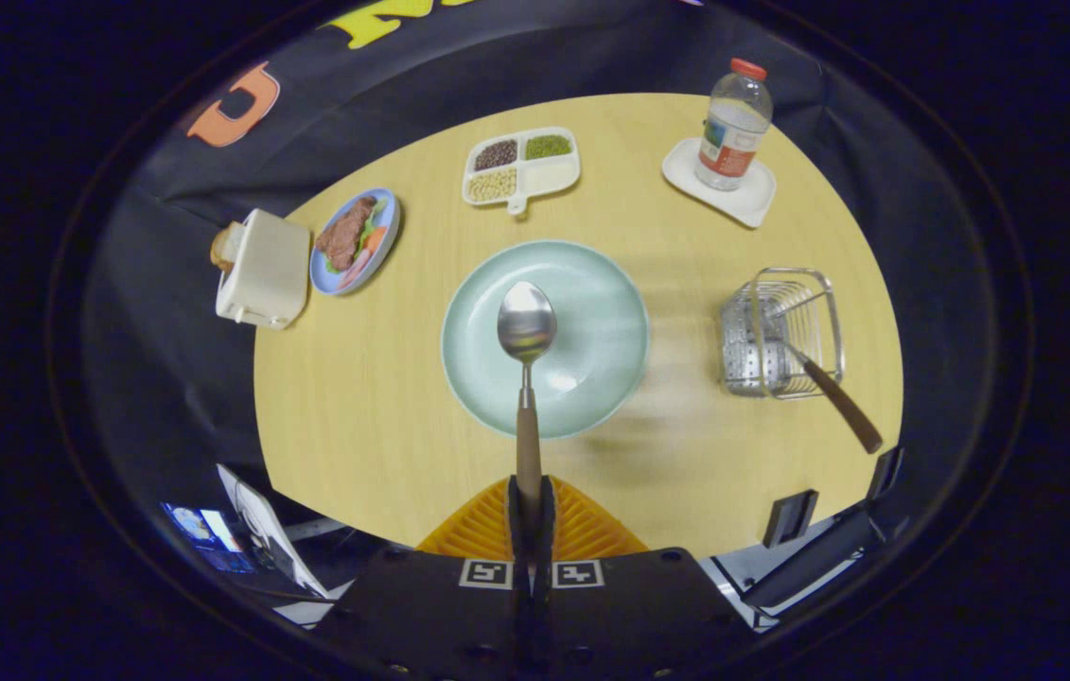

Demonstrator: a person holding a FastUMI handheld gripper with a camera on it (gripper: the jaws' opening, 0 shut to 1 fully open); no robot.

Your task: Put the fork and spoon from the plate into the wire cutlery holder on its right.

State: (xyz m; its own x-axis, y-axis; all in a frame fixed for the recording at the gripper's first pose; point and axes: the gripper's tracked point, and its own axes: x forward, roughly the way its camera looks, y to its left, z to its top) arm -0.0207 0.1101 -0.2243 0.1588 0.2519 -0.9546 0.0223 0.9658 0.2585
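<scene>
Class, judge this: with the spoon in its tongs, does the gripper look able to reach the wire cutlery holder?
Probably yes. The tongs are shut on the wooden-handled metal spoon above the pale green plate; bare table lies before the silver wire cutlery holder, though a brown-handled utensil already leans inside.

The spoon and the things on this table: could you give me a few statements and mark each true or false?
1. The gripper is shut on the spoon's handle. True.
2. The wire cutlery holder is empty. False: a brown-handled utensil, likely the fork, leans out of it.
3. The spoon's bowl is over the green plate. True.
4. The bottle lies on its side. False: it stands upright on a white tray.
</scene>
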